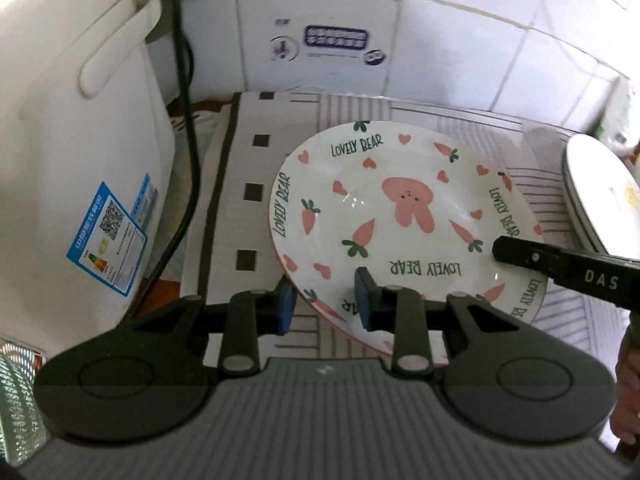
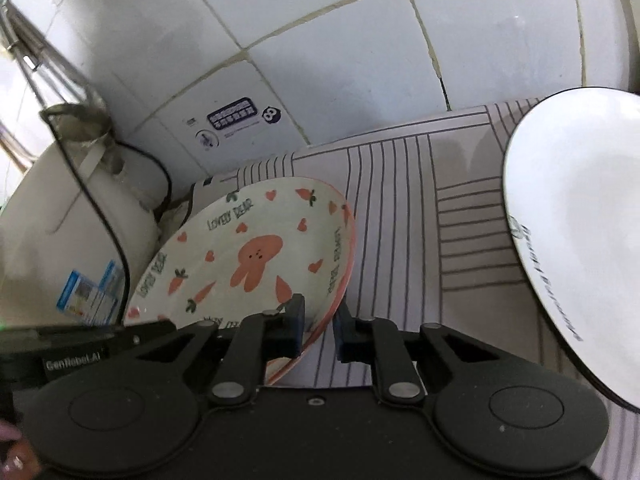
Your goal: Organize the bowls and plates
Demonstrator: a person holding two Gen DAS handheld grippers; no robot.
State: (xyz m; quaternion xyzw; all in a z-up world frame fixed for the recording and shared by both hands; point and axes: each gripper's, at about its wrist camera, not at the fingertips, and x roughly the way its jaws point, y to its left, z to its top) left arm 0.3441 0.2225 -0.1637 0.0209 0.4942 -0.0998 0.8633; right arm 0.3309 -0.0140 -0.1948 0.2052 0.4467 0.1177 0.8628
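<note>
Clearly legible in the left wrist view, the bunny plate [image 1: 404,216] carries "LOVELY BEAR" in dark green several times round its rim, with a pink rabbit in the middle among carrots and hearts. It sits tilted above a striped mat [image 1: 452,120]. The left gripper [image 1: 327,300] pinches its near rim: one blue pad sits on the plate's face, the other under its edge. From the right, the right gripper [image 1: 505,249] reaches onto the plate's right rim, with "DAS" readable on its black finger. Left of the plate stands a white appliance [image 1: 68,152] with a blue label bearing a QR code; its text is too small to read. A sticker [image 1: 334,38] on the far tiled wall is also unreadable. A stack of white plates [image 1: 600,184] lies at the right edge.

Seen from the right wrist, the right gripper [image 2: 319,328] is clamped on the same plate's [image 2: 240,248] near right rim, the plate leaning up to the left. "GenRobot.AI" reads on the left gripper's body [image 2: 74,354] at the left edge. A white plate with a dark rim [image 2: 580,248] and blurred lettering lies to the right.
</note>
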